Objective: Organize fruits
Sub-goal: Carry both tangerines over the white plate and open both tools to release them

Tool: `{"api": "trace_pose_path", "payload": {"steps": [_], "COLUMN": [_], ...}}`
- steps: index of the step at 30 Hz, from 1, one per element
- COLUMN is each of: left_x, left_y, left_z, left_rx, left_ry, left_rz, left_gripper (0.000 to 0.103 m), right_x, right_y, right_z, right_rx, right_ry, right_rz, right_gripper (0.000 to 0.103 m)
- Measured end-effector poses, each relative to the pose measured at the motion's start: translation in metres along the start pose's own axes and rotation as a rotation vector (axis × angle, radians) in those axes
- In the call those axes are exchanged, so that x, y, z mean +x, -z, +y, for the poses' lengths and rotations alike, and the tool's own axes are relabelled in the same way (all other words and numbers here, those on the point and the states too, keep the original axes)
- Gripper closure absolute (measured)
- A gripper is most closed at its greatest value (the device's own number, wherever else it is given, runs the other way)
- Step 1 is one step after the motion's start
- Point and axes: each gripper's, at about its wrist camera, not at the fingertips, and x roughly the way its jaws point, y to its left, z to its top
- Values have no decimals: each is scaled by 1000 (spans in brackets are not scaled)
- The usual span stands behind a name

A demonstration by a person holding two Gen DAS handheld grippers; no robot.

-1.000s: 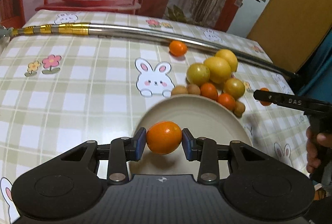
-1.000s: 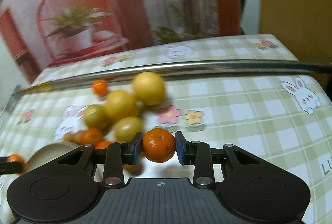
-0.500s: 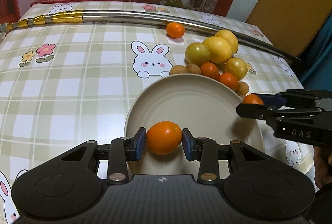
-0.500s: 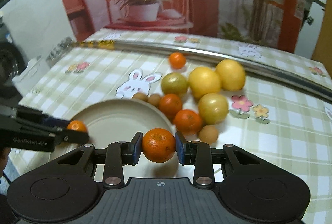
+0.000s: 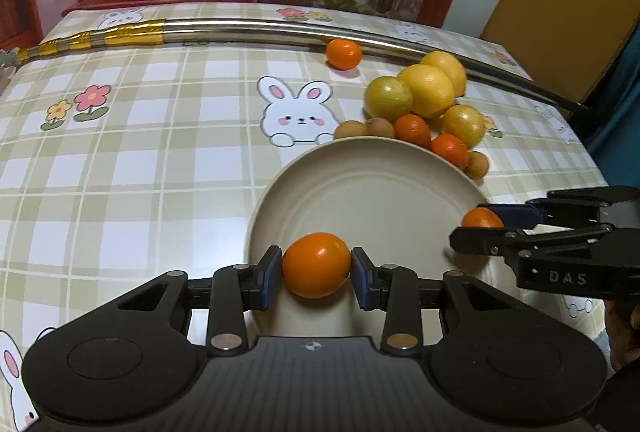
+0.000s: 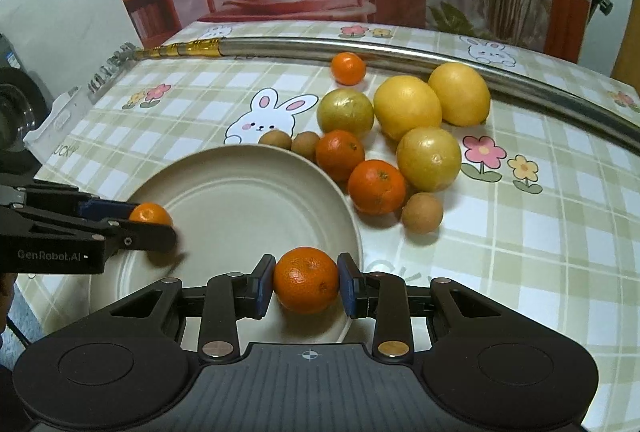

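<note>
My left gripper (image 5: 316, 274) is shut on a smooth orange mandarin (image 5: 316, 264), held over the near edge of a beige plate (image 5: 360, 191). The right gripper (image 6: 306, 286) is shut on a dimpled mandarin (image 6: 306, 280) above the plate's (image 6: 240, 199) near right rim. Each gripper appears in the other's view: the right one (image 5: 476, 230) over the plate's right side, the left one (image 6: 150, 222) over its left side. Beyond the plate lie two mandarins (image 6: 358, 169), several yellow citrus fruits (image 6: 408, 107) and small brown fruits (image 6: 422, 212).
A lone mandarin (image 5: 343, 54) rests against a long metal pole (image 5: 260, 31) with gold tape that crosses the far side of the checked tablecloth (image 5: 140, 151). Behind the table hangs a backdrop picturing a potted plant. A person's hand (image 5: 620, 328) shows at the right edge.
The right gripper swung left from beside the fruit pile to above the plate's rim, still holding its mandarin. The left gripper stayed over the plate with its fruit.
</note>
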Motion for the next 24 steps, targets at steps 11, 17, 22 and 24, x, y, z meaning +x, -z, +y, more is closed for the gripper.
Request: {"api": "trace_pose_path", "payload": {"steps": [11,17,22,24], "left_x": [0,0,1,-1], "left_y": [1,1,0,0], "left_z": [2,3,2,1], "left_rx": [-21,-32,-40,-33], "left_ry": [7,11,12,8], "left_rz": [-8,-9,-8,-17], "left_gripper": [64,64,62,55], "right_x": [3,3,2,0], "right_y": [3,4,4,3], "right_z": [3,1,0,0], "right_rx": [-12,-3,7,9], "right_ry": [-7,-14,-19,-17], "right_rz": [9,5,-4,-11], "right_gripper": [72,72,69,68]}}
